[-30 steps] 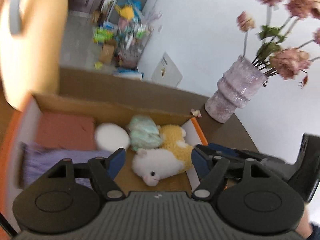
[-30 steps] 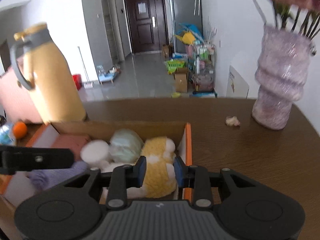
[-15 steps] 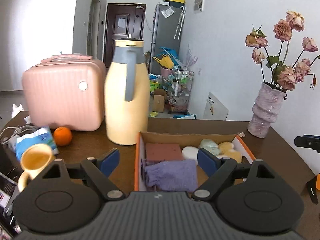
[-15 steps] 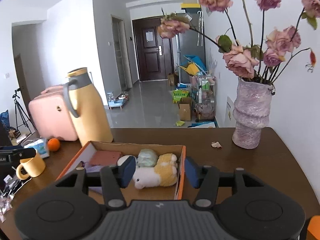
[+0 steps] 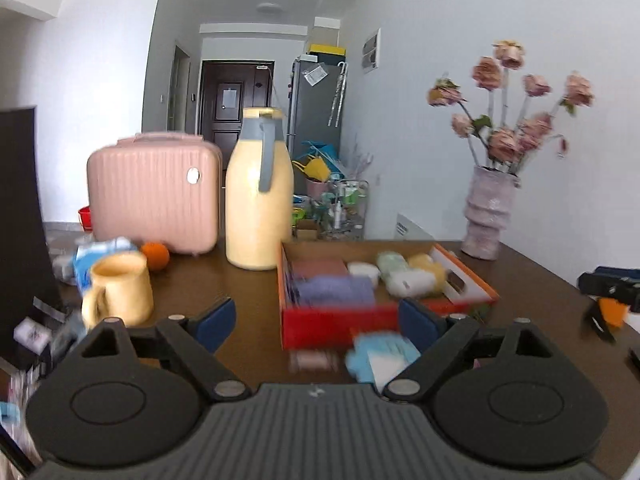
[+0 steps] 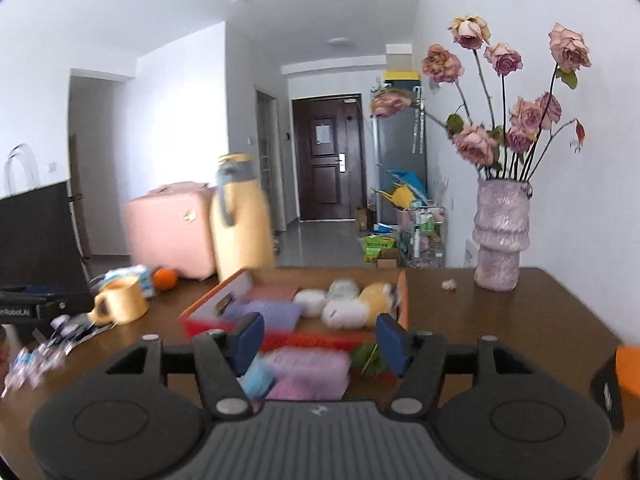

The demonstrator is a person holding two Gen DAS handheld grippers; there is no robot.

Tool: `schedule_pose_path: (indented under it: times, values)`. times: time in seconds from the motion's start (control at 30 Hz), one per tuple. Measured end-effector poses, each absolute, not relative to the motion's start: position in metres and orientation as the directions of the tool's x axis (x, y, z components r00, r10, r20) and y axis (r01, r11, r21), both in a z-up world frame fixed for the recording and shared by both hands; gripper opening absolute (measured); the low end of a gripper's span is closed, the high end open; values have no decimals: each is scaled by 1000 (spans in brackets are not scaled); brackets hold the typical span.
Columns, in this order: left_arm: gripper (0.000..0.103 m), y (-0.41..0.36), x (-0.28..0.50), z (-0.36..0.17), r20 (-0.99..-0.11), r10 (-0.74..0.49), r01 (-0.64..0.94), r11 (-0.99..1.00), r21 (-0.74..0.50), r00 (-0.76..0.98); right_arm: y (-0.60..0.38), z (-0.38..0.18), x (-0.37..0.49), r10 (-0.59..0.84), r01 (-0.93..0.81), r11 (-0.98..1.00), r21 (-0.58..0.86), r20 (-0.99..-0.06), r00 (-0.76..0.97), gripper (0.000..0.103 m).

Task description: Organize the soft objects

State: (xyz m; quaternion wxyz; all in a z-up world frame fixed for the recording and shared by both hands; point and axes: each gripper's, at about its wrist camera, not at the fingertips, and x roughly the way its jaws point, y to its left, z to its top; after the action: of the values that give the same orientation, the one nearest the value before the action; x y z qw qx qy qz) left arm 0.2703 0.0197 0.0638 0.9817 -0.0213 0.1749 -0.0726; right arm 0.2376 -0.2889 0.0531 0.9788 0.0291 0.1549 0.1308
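Note:
An orange cardboard box (image 5: pixel 340 326) (image 6: pixel 402 292) stands on the brown table. It holds a purple cloth (image 5: pixel 332 290) (image 6: pixel 268 312), a white plush (image 5: pixel 412 282) (image 6: pixel 346 314), a yellow plush (image 5: pixel 430 266), a pale green bundle (image 5: pixel 390 262) and a white puff (image 5: pixel 362 270). In front of the box lie a blue-and-white item (image 5: pixel 380 358) and a pink soft item (image 6: pixel 308 372), both blurred. My left gripper (image 5: pixel 316 322) hovers short of the box, jaws opening, nothing between them. My right gripper (image 6: pixel 320 340) is also back from the box, jaws opening and empty.
A yellow thermos jug (image 5: pixel 258 192), a pink case (image 5: pixel 154 192), a yellow mug (image 5: pixel 120 290) and an orange (image 5: pixel 156 256) stand left of the box. A vase of dried roses (image 6: pixel 502 236) stands at the right. A dark screen (image 5: pixel 20 200) rises at the far left.
Both grippers have drawn back from over the box, so it now looks smaller and farther away. Both pairs of jaws have widened, the right one most. The items in front of the box have come into view.

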Motion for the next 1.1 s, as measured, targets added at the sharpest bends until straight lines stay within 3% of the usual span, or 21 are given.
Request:
schedule_pose_path:
  times: [0.17,0.33,0.57,0.83,0.9,1.0,1.07,1.1]
  values:
    - [90,15,200,25,-328,-162,153,987,-52,931,-269,15,180,275,-254,961,106,-322,906,63]
    - [90,10,184,8,-368,-197,196,980,-42,909,-267,5,171,292,-256,956,145,-359,887,63]
    - [87,-3,224,-12,-427,-236,220,972,-88,873,-262,-3,191,296,-254,954,158,-377,878,63]
    - [82,-29,321,-27,-486,-300,232,953,-197,821,-265,-9,263,279,-235,960,156,-418,865,62]
    - [78,-35,344,-31,-492,-304,223,950,-218,816,-266,-10,284,278,-236,960,151,-421,863,62]
    - [62,-40,376,-40,-531,-320,211,943,-256,784,-271,-13,321,283,-229,958,172,-434,855,62]
    - [34,-38,390,-46,-558,-337,207,936,-285,758,-276,-18,348,310,-230,947,225,-447,839,62]
    - [35,-38,393,-48,-564,-347,210,932,-295,749,-279,-22,361,329,-228,937,264,-453,829,62]
